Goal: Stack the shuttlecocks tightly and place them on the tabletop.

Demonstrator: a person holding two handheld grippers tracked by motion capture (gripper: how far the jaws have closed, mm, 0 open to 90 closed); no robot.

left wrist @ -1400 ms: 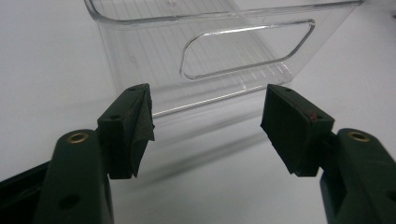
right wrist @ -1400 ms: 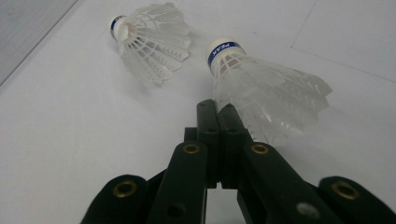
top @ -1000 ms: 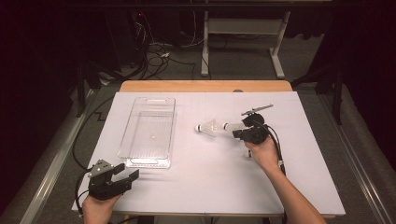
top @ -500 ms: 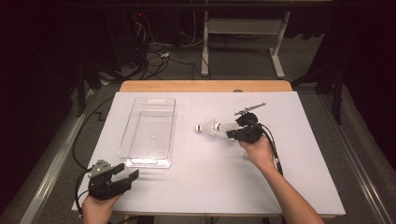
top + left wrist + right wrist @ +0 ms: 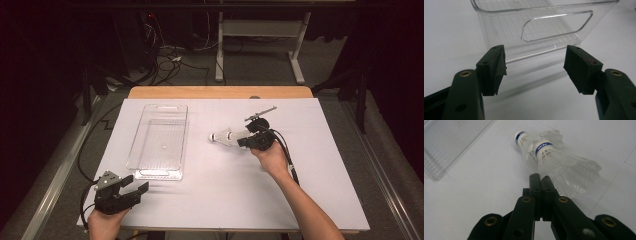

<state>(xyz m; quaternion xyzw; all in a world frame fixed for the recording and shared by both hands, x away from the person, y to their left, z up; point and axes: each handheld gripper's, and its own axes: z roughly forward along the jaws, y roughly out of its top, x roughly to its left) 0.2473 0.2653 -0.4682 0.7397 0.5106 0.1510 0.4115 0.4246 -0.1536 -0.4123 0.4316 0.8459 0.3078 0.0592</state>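
High view: two white feathered shuttlecocks [image 5: 226,136] lie mid-bench on the white bench [image 5: 310,165], long axis left–right, cork heads leftward, with the closed right tool [image 5: 244,142] at their skirts. Right gripper view: jaws pinch the nearer skirt; blue bands read "PEAK". Left gripper view: the open left tool [image 5: 534,67] faces the clear rectangular plastic tray [image 5: 544,22].

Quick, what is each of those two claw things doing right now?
Left gripper: jaws open, holding nothing, facing the clear tray.
Right gripper: jaws closed, tips against the shuttlecocks; whether it grips one cannot be told.
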